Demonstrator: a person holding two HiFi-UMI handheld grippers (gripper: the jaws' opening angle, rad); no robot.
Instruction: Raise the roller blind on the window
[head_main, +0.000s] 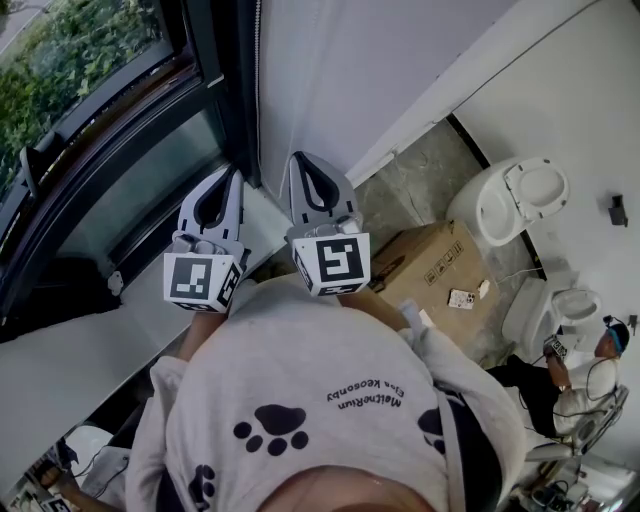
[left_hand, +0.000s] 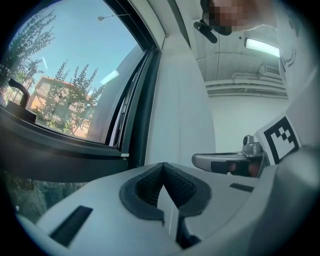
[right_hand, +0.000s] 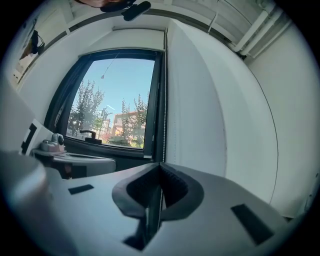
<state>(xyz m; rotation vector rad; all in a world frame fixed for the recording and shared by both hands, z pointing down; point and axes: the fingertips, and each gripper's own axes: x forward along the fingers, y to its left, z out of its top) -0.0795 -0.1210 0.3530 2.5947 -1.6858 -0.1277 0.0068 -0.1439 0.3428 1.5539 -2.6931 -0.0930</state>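
Observation:
The window fills the left of the views, and its glass shows trees and sky. I cannot make out the blind itself. A thin bead chain hangs along the dark frame's right edge beside the white wall. Both grippers point level at that corner, side by side. My right gripper is shut, and the chain runs down into its closed tips. My left gripper is shut too, with a thin pale beaded line showing just behind its tips.
A pale sill runs under the window. On the floor to the right stand a cardboard box and two white toilets. A person sits at the far right. A black window handle sticks up from the lower frame.

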